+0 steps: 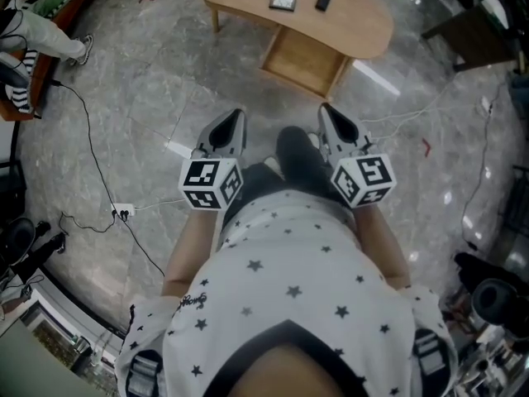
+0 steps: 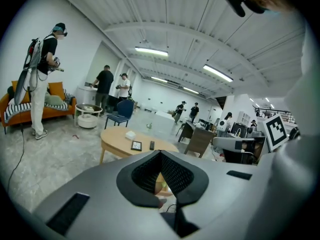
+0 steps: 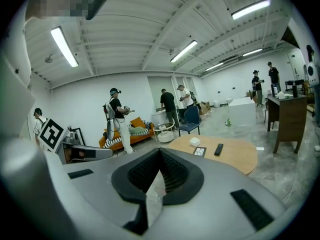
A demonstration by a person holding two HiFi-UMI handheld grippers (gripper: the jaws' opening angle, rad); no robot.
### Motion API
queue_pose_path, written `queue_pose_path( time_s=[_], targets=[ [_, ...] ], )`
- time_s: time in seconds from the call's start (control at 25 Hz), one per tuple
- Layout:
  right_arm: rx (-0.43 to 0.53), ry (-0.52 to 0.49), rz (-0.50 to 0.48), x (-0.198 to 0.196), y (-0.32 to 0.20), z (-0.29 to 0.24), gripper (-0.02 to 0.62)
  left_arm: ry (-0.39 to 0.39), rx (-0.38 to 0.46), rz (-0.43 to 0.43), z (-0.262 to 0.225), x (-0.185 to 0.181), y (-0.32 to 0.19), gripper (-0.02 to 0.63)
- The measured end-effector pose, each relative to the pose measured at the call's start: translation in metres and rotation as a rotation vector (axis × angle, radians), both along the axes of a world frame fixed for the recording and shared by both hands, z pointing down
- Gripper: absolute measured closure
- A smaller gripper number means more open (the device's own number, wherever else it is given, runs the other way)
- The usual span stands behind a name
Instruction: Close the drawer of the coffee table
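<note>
While the drawer (image 1: pixel 304 60) juts past the coffee table (image 1: pixel 355 25) edge, floor (image 1: pixel 248 81) between, left claw (image 1: pixel 237 114), right claw (image 1: pixel 325 108) clenched empty.

Bright overhead strip lights (image 2: pixel 151 51), sharp focus, fisheye-warped edges.

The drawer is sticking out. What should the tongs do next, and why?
Probably step forward and bring the right tongs to the front of the drawer. It stands pulled out from the coffee table, and the left tongs and right ones are shut, empty and well short of it.
</note>
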State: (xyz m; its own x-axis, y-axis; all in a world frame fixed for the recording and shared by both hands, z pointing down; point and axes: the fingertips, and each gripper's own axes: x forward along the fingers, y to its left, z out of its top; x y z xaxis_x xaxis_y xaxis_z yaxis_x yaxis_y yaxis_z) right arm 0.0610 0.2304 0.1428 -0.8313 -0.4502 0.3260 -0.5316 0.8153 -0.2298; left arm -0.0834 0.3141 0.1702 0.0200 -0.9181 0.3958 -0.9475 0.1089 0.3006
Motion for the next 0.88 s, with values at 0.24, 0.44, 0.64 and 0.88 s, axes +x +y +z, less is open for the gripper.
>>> queue_pose_path(
  time_s=[0.24,0.44,0.64,0.88],
  targets=[
    [-0.011,0.028,0.035,0.009,-0.015,0.013,0.588,0.009,-0.010,-0.018,0.007,-0.009,-0.002,0.598],
    [-0.011,0.025,0.036,0.000,-0.021,0.013,0.588,0.015,-0.023,-0.028,0.013,-0.019,-0.005,0.598],
    [-0.010,0.019,0.030,-0.013,-0.033,0.017,0.588,0.015,-0.035,-0.035,0.021,-0.031,-0.021,0.598],
    [-0.029,0.020,0.060,-0.021,-0.058,0.027,0.588,0.001,-0.056,-0.007,0.026,-0.041,-0.049,0.598]
  ],
)
